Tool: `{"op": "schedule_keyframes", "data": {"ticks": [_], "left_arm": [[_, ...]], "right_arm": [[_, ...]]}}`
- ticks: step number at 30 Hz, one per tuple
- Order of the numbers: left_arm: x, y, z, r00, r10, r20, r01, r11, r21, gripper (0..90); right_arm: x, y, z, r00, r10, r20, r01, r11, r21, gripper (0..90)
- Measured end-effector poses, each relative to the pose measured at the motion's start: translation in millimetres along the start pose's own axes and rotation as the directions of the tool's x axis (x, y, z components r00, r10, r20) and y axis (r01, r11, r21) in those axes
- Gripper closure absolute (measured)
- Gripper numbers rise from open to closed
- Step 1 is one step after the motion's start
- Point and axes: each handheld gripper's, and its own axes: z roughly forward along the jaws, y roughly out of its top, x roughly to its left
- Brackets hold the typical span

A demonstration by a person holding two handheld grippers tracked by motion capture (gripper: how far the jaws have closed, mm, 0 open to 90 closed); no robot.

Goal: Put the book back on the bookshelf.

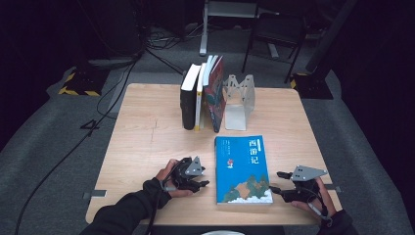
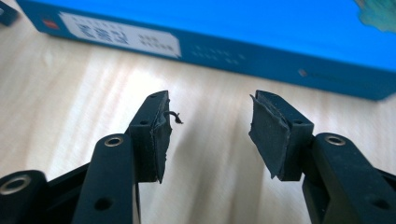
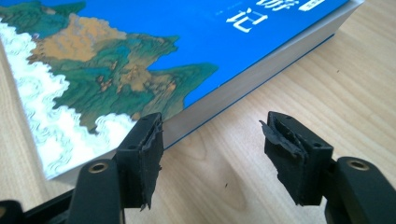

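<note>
Both my grippers, left (image 1: pixel 203 185) and right (image 1: pixel 275 181), flank the flat blue book (image 1: pixel 242 169) with fingers parted and empty, so lifting and shelving it remains.

I read white characters 西游记 running down the blue book's cover (image 1: pixel 243 169), small white print block at its upper left too fine to read, white spine label (image 2: pixel 120 34) blurred, unreadable
</note>
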Motion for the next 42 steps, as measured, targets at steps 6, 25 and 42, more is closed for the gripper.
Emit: {"op": "schedule_keyframes", "data": {"ticks": [6,25,42], "left_arm": [[-13.5,-7.7,-6.6,0.9986,0.023,0.047,-0.023,0.9997,-0.002,47.9],[-10.2,-23.0,-8.5,0.9923,0.010,0.123,-0.009,0.9999,-0.011,27.6],[-14.9,-20.0,-12.7,0.9974,-0.010,0.071,0.008,0.9993,0.035,22.9]], "right_arm": [[1.5,-6.6,-2.3,0.9989,-0.001,-0.048,0.003,1.000,0.031,37.6],[8.6,-7.9,-3.0,0.9909,-0.056,-0.123,0.062,0.997,0.052,49.6],[17.9,0.9,3.6,0.9885,-0.089,-0.122,0.093,0.995,0.024,33.9]]}}
